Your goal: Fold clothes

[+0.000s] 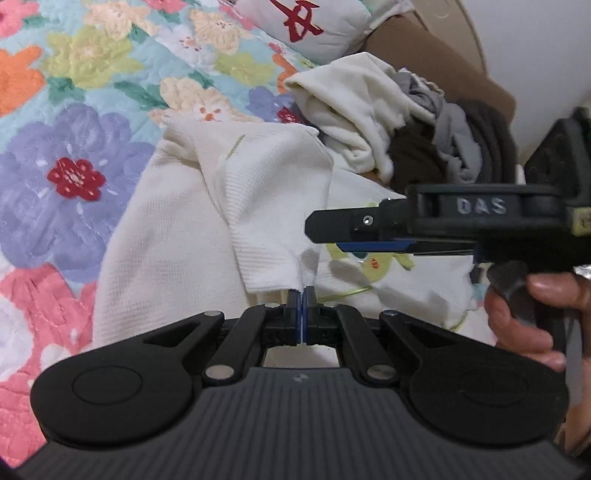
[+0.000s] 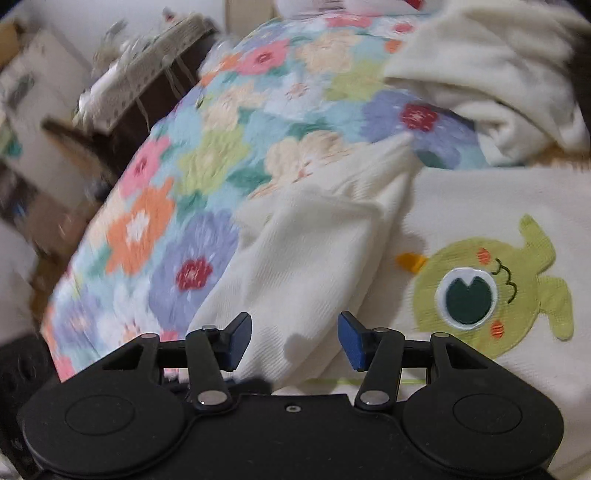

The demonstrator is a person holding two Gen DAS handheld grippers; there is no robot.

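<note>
A cream ribbed sweater (image 1: 173,236) with a green cartoon patch (image 2: 480,288) lies on the bed. Its sleeve (image 1: 266,206) is folded across the body. My left gripper (image 1: 302,295) is shut, and the corner of the sleeve cuff (image 1: 275,282) runs in between its blue pads. My right gripper (image 2: 294,328) hovers open over the sleeve (image 2: 306,258) with nothing pinched. In the left wrist view the right gripper (image 1: 325,236) comes in from the right, side-on above the sweater's chest, and a hand (image 1: 535,314) grips its handle.
A floral quilt (image 1: 74,147) covers the bed. A heap of cream, grey and dark brown clothes (image 1: 424,129) lies beyond the sweater, beside a white pillow with a red mark (image 1: 306,26). Off the bed's left edge stand boxes and clutter (image 2: 122,81).
</note>
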